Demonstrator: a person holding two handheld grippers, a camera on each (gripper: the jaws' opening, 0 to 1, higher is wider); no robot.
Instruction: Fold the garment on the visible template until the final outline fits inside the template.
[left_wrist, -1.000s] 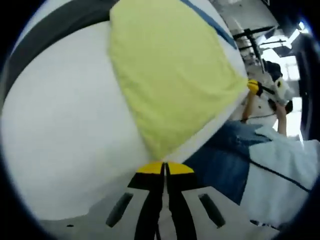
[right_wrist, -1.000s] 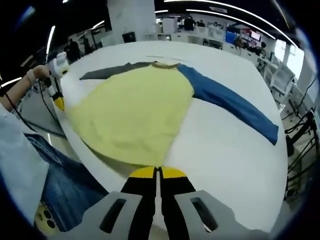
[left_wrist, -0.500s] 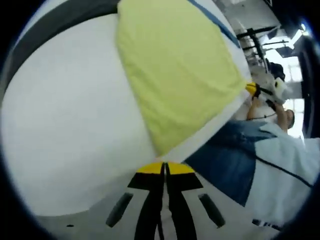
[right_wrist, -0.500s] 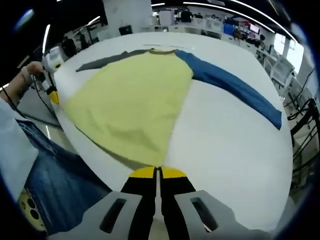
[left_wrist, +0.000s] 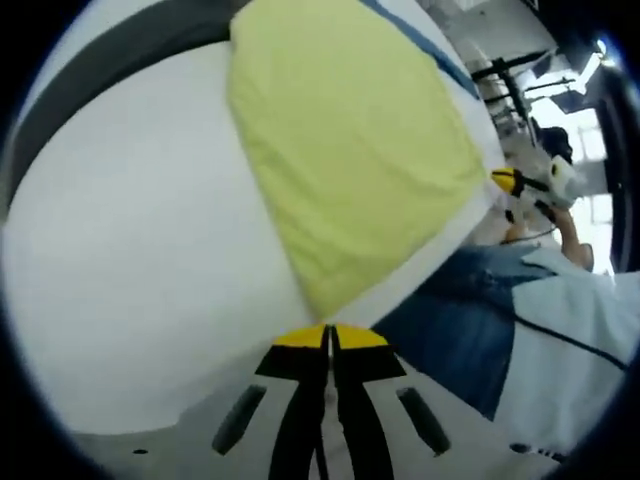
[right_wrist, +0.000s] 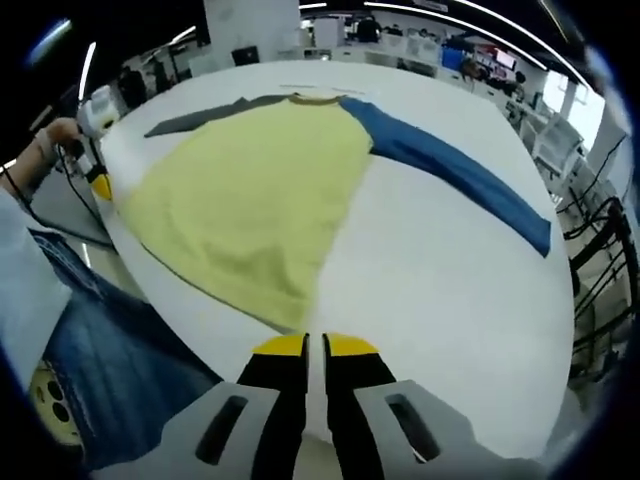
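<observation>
We see the yellow raglan shirt lying flat on the white bench, its blue sleeve stretched out to one side and its grey sleeve to the other. Our right hand-held gripper hovers just off the hem corner, jaws nearly pressed together with nothing between them. Our left hand-held gripper sits by the opposite hem corner, jaws pressed together, empty. The person's jeans stand beside the bench edge.
</observation>
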